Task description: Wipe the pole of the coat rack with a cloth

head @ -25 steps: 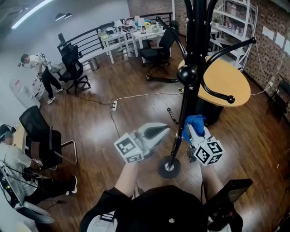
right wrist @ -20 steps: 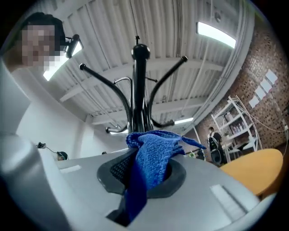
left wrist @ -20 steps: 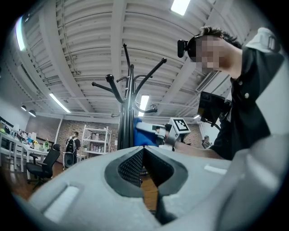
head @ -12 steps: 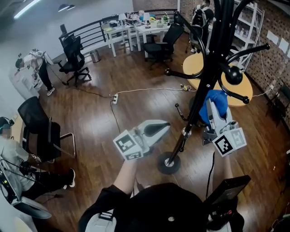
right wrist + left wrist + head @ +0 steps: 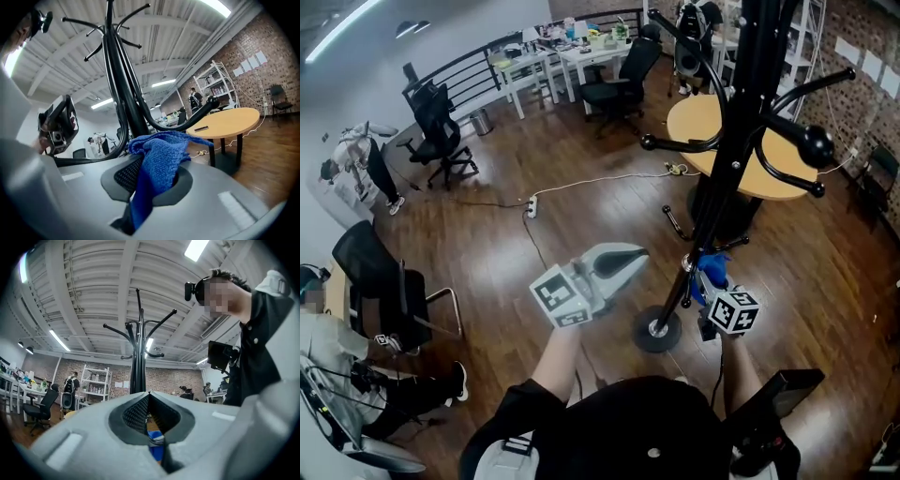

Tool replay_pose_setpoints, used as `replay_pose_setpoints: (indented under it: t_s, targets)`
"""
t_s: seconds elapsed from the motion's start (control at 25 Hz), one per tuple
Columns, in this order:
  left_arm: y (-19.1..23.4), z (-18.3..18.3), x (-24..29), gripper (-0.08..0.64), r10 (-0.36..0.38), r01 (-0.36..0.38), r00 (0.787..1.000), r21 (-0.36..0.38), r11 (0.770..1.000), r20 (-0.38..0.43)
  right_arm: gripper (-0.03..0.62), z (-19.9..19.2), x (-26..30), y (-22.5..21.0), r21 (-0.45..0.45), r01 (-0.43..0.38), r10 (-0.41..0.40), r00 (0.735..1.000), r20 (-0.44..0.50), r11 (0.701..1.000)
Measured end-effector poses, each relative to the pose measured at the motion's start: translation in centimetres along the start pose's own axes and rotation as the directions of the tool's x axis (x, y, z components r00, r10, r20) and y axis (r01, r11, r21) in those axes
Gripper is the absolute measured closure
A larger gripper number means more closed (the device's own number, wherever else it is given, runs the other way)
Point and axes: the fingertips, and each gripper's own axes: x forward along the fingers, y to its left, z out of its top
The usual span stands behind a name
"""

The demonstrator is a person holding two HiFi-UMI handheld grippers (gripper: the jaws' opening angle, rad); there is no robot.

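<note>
Head view: my right tongs (image 5: 707, 277) hold the blue cloth (image 5: 713, 268) low on the black pole (image 5: 718, 187), just above its round base (image 5: 657, 331). I judge that pressing the cloth firmly round the smooth tube wipes best. Left gripper view: my left tongs (image 5: 149, 394) are closed on nothing. Right gripper view: the nubby knit cloth is pinched between the jaws, beside the glossy pole.

Dark wood floor (image 5: 534, 258). On it: coat rack base (image 5: 657, 331), round, front ctr; round desk (image 5: 698, 117) behind; white pwr strip (image 5: 529, 208) w/ white cable (image 5: 600, 179) twd desk; black office chairs left (image 5: 380, 281) & rear (image 5: 609, 92).
</note>
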Motion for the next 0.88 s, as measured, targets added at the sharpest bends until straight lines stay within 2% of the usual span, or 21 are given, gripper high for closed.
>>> replay_pose_setpoints:
  t_s: [0.12, 0.28, 0.4, 0.48, 0.64, 0.72, 0.88]
  targets:
    - [1.5, 0.1, -0.3, 0.563, 0.031, -0.031, 0.999, 0.032, 0.999, -0.007, 0.551, -0.1, -0.6, 0.4, -0.031, 0.0, 0.0, 1.0, 0.019, 1.0]
    - [3.0, 2.1, 0.7, 0.563, 0.074, -0.075, 0.997, 0.07, 0.995, 0.015, 0.551, 3.0, -4.1, 1.1, -0.008, -0.017, 0.018, 0.988, 0.152, 1.0]
    - [2.9, 3.0, 1.5, 0.563, 0.068, -0.069, 0.998, 0.073, 0.995, 0.01, 0.551, 6.0, -5.4, 1.5, 0.028, -0.06, 0.053, 0.978, 0.204, 0.998]
    - [2.9, 3.4, 2.2, 0.563, 0.046, -0.047, 0.999, 0.081, 0.996, 0.016, 0.551, 8.3, -5.8, 1.8, 0.037, -0.08, 0.069, 0.969, 0.235, 0.996]
    - [3.7, 3.0, 3.6, 0.563, -0.002, 0.0, 1.0, 0.072, 0.997, 0.03, 0.551, 10.8, -5.9, 3.3, -0.023, -0.087, 0.09, 0.962, 0.259, 0.996]
    - [4.2, 2.6, 4.7, 0.563, -0.042, 0.04, 0.999, 0.061, 0.997, 0.032, 0.551, 11.2, -6.1, 3.9, -0.055, -0.066, 0.078, 0.962, 0.26, 0.996]
    - [4.5, 1.8, 6.0, 0.563, -0.175, 0.173, 0.984, 0.057, 0.983, 0.026, 0.551, 12.3, -6.5, 4.6, -0.07, 0.016, 0.004, 0.96, 0.279, 0.997]
